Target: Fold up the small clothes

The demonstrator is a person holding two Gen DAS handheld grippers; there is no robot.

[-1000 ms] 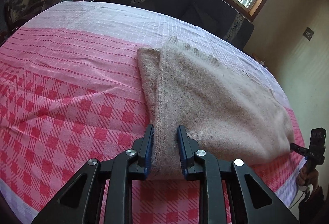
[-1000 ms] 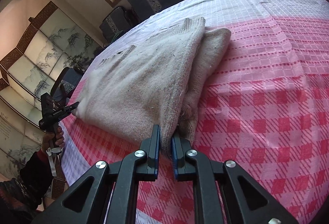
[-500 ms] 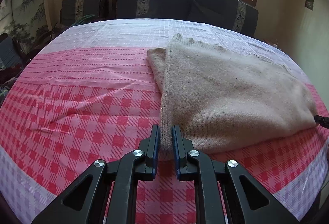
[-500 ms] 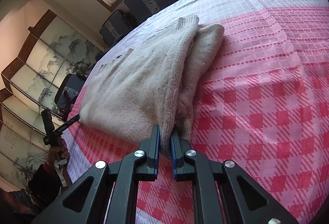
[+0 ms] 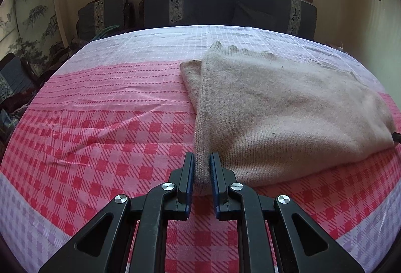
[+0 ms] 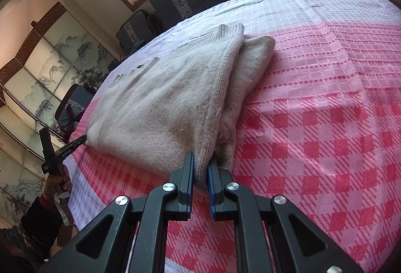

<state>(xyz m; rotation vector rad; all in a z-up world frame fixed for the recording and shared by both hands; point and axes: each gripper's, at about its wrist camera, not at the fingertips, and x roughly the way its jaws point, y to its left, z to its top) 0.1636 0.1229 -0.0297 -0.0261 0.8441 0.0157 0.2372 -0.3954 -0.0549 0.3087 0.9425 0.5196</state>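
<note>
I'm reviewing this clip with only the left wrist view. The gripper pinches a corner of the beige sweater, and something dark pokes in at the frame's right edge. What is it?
Observer: That is the right gripper. Its own view shows it shut on the other near corner of the sweater.
Operator: Does it hold the whole stack?
Observer: It seems not. The top layer runs between its fingers, and a lower fold bulges just right of them.
Operator: Who holds my gripper?
Observer: A hand in a dark sleeve grips the handle of the left gripper.
</note>
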